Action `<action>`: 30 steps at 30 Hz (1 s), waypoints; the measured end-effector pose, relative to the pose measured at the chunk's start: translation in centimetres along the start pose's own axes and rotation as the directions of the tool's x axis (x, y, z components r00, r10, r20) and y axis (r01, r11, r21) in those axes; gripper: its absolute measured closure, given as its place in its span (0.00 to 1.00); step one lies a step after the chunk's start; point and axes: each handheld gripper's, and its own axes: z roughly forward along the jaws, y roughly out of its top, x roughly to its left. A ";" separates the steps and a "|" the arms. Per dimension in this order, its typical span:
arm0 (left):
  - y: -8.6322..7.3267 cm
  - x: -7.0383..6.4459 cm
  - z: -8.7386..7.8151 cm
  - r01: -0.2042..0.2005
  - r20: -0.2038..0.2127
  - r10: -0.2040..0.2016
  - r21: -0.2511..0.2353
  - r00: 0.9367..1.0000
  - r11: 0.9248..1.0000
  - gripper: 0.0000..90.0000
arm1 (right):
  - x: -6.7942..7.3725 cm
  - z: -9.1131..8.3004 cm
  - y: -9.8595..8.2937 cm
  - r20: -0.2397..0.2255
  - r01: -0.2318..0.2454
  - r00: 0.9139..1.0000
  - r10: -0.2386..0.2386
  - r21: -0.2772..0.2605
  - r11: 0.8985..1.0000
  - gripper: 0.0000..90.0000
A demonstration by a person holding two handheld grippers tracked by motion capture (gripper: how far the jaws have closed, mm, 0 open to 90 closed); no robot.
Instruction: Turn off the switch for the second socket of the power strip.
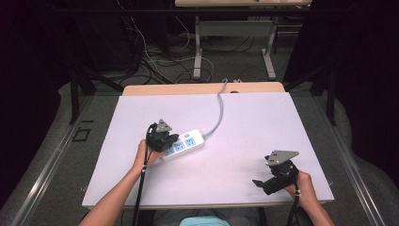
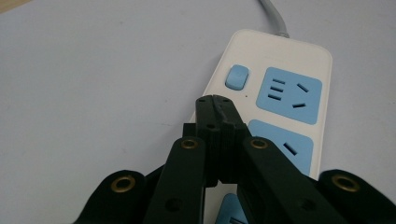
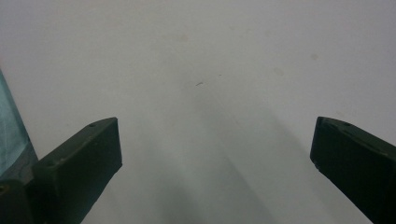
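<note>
A white power strip (image 1: 186,143) with blue sockets lies on the white tabletop (image 1: 254,122), left of centre. Its grey cable (image 1: 219,110) runs off toward the far edge. My left gripper (image 1: 168,140) is over the strip's near left end. In the left gripper view the power strip (image 2: 285,56) lies under the left gripper (image 2: 214,103), whose jaws are pressed together with nothing between them, their tips just short of the blue switch (image 2: 236,77). My right gripper (image 1: 262,184) rests near the front right of the table, and in its own view the right gripper (image 3: 217,140) is open wide over bare tabletop.
The table's front edge (image 1: 207,205) runs just behind both hands. Beyond the far edge the floor holds tangled cables (image 1: 160,61) and the metal legs of another table (image 1: 198,52). A teal patch (image 3: 11,135) shows at the left of the right gripper view.
</note>
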 end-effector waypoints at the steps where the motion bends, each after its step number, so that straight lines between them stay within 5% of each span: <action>1: 0.0 0.0 0.0 0.001 -0.001 -0.001 -0.004 1.000 1.000 1.00 | 0.0 0.0 0.0 0.000 0.000 1.000 0.000 0.000 1.000 0.01; 30: 0.1 -0.1 0.0 -0.006 -0.001 0.006 0.006 1.000 1.000 1.00 | 0.0 -0.1 0.0 -0.005 0.002 1.000 -0.002 0.007 1.000 0.01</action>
